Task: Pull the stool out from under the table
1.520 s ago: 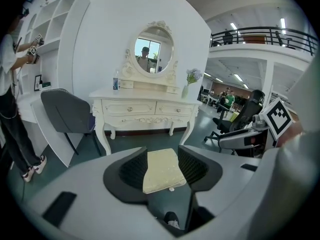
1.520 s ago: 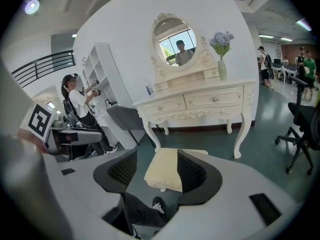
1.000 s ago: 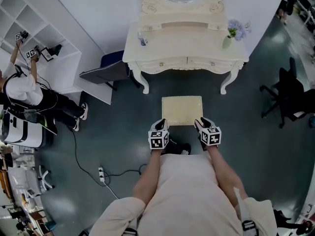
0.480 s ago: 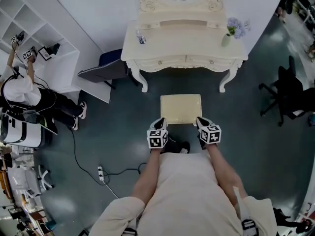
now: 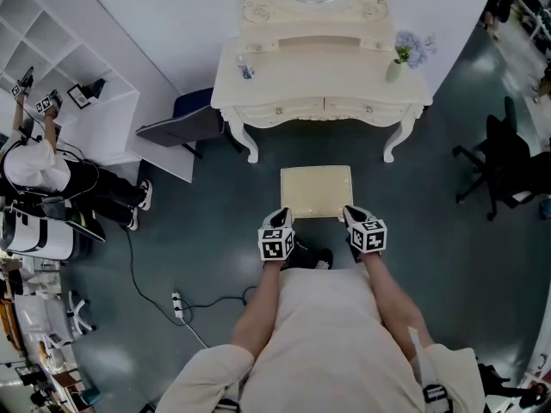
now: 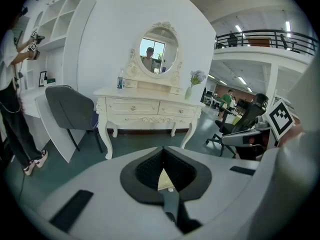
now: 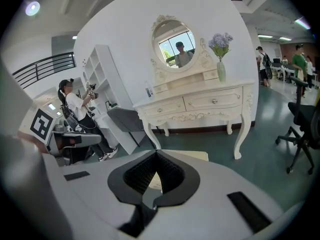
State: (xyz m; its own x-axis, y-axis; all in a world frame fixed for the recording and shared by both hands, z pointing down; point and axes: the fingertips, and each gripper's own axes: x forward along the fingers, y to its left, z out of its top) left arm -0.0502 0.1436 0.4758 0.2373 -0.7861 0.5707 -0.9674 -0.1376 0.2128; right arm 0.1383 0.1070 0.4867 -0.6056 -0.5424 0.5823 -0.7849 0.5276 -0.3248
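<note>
Head view, looking steeply down: a cream square stool (image 5: pixel 316 191) is standing on the dark green floor (image 5: pixel 430 231). It is sitting fully out from under a cream dressing table (image 5: pixel 344 76), just in front of the table's curved front legs and apart from them. The left gripper (image 5: pixel 281 217) is resting at the stool's near left corner and the right gripper (image 5: pixel 351 212) at its near right corner. Whether either is touching the seat cannot be told here. A grey chair (image 5: pixel 185 127) is standing off the table's left end, and a black office chair (image 5: pixel 508 162) is standing well apart near the floor's right edge.

Left gripper view: the left gripper (image 6: pixel 164 156) is pointing at the dressing table (image 6: pixel 145 106). Its jaws are pressing tip to tip, gripping nothing. A sliver of the stool (image 6: pixel 165 180) is showing through the small opening between the black pads. An oval mirror (image 6: pixel 153 51) is rising above the tabletop, and a vase of flowers (image 6: pixel 192 86) is standing at its right end.

Right gripper view: the right gripper (image 7: pixel 156 156) is likewise closed tight and empty. The stool (image 7: pixel 192 155) is showing just beyond the jaws, on the floor in front of the dressing table (image 7: pixel 200 104).
</note>
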